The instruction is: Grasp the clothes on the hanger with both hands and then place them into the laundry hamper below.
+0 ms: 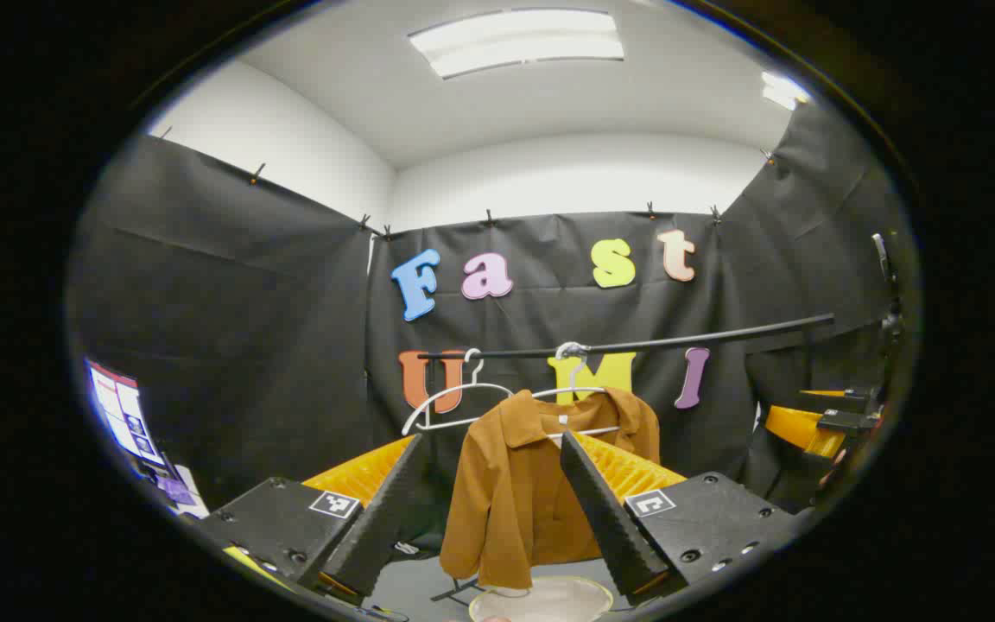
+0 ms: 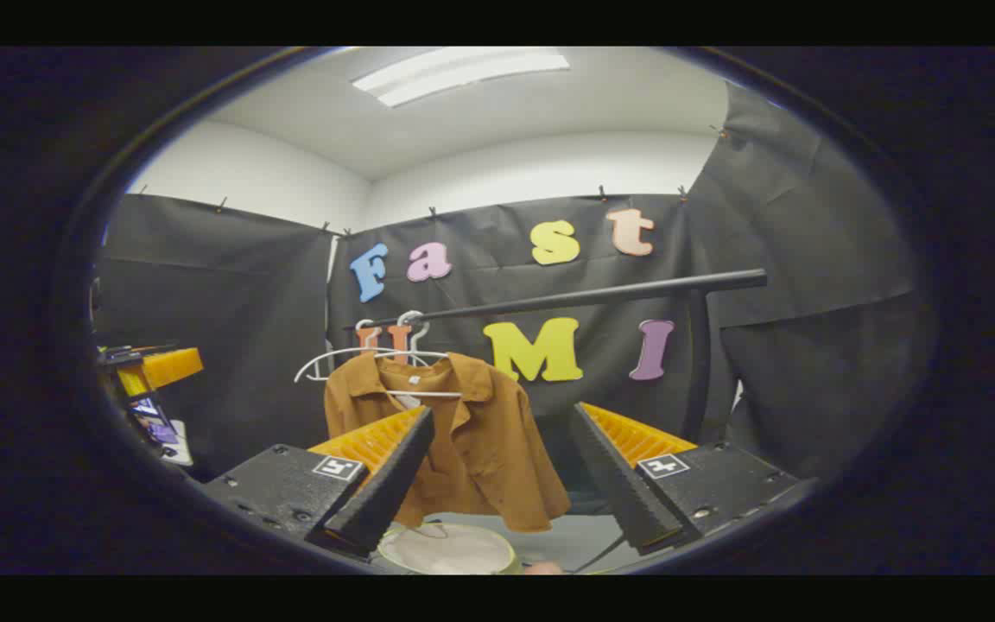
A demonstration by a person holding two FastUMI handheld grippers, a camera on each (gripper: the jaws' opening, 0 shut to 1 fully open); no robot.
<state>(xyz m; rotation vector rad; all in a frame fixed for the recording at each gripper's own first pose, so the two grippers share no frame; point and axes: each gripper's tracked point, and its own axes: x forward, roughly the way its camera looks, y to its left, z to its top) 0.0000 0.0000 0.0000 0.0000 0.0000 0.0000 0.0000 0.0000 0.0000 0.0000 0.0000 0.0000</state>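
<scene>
The left tongs [image 1: 491,484] had black housings studded with screws, each carrying a small square black-and-white marker, with ribbed inner faces. The right tongs [image 2: 502,471] matched: black blocks, square markers, screws, ridged inner faces.

The rail [image 1: 636,344] runs across the booth in front of the back wall. Two hangers hang from it side by side: the left hanger [image 1: 450,399] is bare, the right hanger [image 1: 579,393] carries the shirt [image 1: 515,492]. The hamper [image 1: 549,598] stands below the shirt. The left gripper [image 1: 493,484] and right gripper [image 2: 502,458] are positioned before the shirt, well apart from it.
</scene>
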